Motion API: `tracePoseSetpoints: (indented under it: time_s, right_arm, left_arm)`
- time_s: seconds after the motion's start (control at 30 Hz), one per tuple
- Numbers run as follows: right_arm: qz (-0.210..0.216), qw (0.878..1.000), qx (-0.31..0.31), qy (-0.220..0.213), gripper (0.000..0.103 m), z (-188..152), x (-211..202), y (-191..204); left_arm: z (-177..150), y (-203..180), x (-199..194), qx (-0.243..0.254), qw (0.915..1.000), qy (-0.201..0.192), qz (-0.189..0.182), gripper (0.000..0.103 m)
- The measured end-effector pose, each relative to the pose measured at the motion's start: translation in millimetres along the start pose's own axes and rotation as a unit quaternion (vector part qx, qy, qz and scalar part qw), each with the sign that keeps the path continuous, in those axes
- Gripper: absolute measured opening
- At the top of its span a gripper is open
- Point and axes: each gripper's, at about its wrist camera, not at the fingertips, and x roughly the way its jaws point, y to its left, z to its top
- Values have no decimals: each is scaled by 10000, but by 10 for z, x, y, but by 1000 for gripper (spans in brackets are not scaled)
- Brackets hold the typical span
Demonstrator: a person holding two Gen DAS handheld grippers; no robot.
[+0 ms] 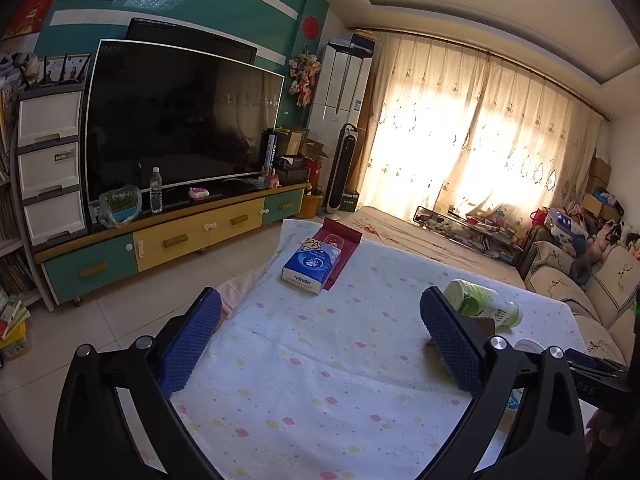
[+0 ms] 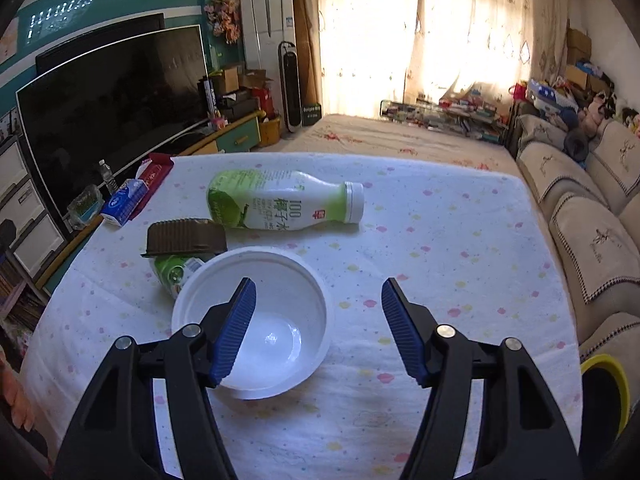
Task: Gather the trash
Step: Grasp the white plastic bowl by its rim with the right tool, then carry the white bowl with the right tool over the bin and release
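A table with a dotted white cloth (image 2: 440,240) carries the trash. A green and white bottle (image 2: 280,204) lies on its side, cap to the right. A brown ridged cup (image 2: 184,236) rests on a small green can (image 2: 172,272). A white bowl (image 2: 256,320) stands nearest me. My right gripper (image 2: 318,328) is open above the bowl's right rim, its left finger over the bowl. In the left wrist view my left gripper (image 1: 320,336) is open over bare cloth; the bottle (image 1: 484,304) lies just beyond its right finger. A tissue pack (image 1: 312,264) sits on a red wrapper (image 1: 344,244).
A TV and low cabinet (image 1: 180,236) stand left of the table. A sofa (image 2: 592,216) runs along the right. A yellow-rimmed bin (image 2: 604,392) sits at the lower right. Another covered table (image 2: 400,136) lies beyond. A hand (image 2: 16,396) shows at the left edge.
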Motion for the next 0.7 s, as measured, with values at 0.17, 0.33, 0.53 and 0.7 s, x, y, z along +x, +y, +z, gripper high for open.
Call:
tracePoseSetpoints:
  time_s: [0.17, 0.33, 0.53, 0.7]
  right_arm:
    - [271, 9987, 262, 348, 38, -84, 244, -87]
    - [498, 9970, 451, 379, 10, -127, 251, -156]
    - [708, 9944, 782, -63, 8, -75, -52, -348]
    - [502, 9920, 978, -613, 8, 16, -386, -552]
  left_arm:
    - [-34, -93, -19, 244, 9997, -10, 17, 98]
    - [-50, -157, -46, 359, 9993, -8, -112, 98]
    - [-102, -285, -16, 636, 9980, 21, -50, 98]
    - [-116, -373, -30, 844, 9964, -86, -61, 98]
